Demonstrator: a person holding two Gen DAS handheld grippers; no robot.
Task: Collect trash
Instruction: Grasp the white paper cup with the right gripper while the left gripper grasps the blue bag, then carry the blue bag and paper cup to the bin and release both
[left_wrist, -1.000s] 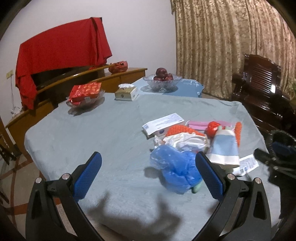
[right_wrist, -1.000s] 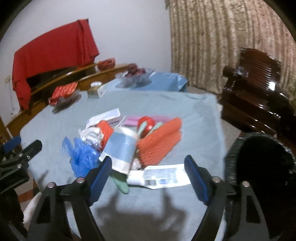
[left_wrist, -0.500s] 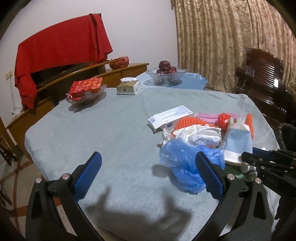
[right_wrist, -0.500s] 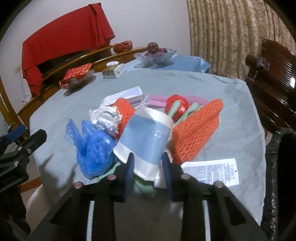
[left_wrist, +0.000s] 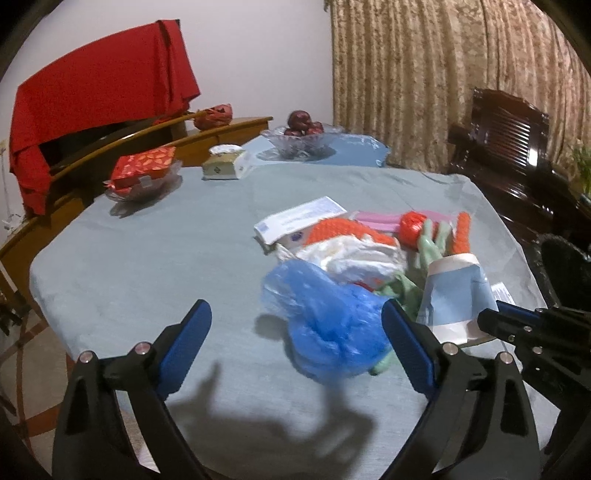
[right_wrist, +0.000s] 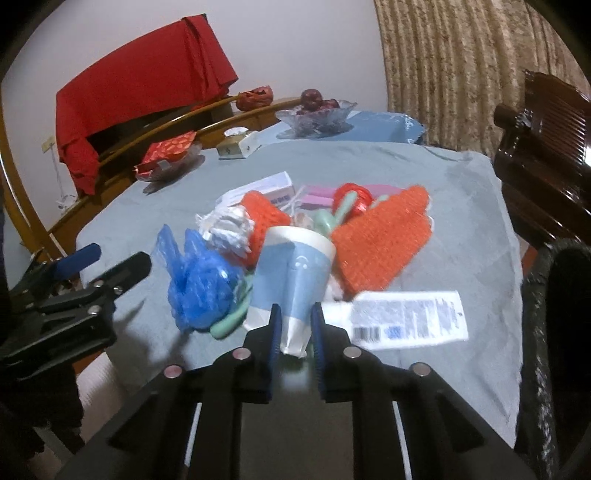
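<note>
Grey-blue tablecloth (right_wrist: 461, 192) carried the litter pile; its paper cup (right_wrist: 295, 280) lay tipped, base toward the right gripper (right_wrist: 295, 332), which pinched it. Left gripper (left_wrist: 295, 343) gaped near the blue plastic bag (left_wrist: 325, 325); black bin (right_wrist: 565, 332) stood right.

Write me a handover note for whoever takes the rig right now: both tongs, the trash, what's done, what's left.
Right tongs: shut on the base of the blue-and-white paper cup, which lies tipped at the near edge of the pile.
Left tongs: open, empty, framing the blue plastic bag.
Pile on the grey tablecloth: white crumpled bag, orange foam nets, red ball, medicine box, labelled sachet.
Black-lined bin stands at the table's right edge.
Done: cup gripped.
Left: bin the cup, then everything else.
</note>
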